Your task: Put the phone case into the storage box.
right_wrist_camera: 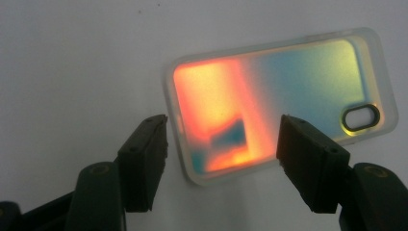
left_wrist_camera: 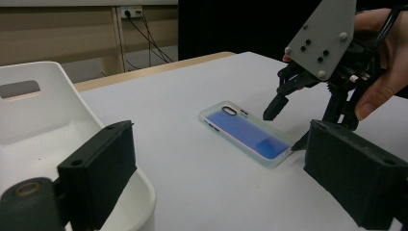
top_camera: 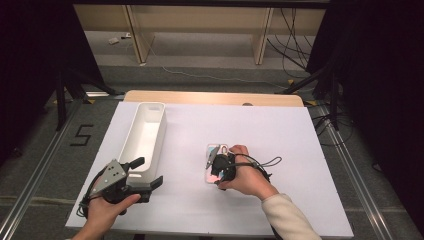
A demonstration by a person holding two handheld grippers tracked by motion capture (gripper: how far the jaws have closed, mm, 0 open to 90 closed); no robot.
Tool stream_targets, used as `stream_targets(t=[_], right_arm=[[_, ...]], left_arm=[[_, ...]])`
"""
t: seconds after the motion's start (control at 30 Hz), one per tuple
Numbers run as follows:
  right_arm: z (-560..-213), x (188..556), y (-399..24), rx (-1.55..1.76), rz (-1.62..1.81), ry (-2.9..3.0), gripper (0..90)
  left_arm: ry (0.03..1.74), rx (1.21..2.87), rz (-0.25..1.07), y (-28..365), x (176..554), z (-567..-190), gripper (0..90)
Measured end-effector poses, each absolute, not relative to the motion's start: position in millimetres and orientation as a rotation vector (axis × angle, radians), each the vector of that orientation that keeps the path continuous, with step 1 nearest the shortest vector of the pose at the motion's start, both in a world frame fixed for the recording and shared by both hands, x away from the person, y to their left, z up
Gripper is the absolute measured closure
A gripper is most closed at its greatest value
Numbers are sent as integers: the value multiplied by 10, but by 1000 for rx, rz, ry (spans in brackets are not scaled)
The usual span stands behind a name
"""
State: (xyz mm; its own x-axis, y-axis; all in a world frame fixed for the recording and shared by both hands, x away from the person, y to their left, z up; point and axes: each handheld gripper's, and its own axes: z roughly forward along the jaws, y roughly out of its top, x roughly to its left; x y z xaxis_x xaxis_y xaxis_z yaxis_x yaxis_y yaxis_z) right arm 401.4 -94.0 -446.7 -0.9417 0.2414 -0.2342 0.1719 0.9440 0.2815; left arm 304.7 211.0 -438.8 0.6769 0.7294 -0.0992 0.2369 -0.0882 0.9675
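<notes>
So the right gripper [right_wrist_camera: 221,154] had its jaws open and straddling one end of the phone case [right_wrist_camera: 284,101], pads not pressing on it yet. The iridescent case lay flat on the white table [top_camera: 300,145], nothing lifted. The left gripper [top_camera: 145,177] sat with jaws wide around the near end wall of the white bin [top_camera: 145,132], apparently steadying it. I'd guess the job had barely started: grab, lift and drop into the bin were all left.
</notes>
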Motion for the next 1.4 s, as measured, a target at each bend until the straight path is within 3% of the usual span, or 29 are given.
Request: stream_targets(t=[1.4], right_arm=[[-4538, 4008, -759, 211, 234, 2851, 415]], left_arm=[[792, 1649, 496, 2113, 3043, -4381, 101]])
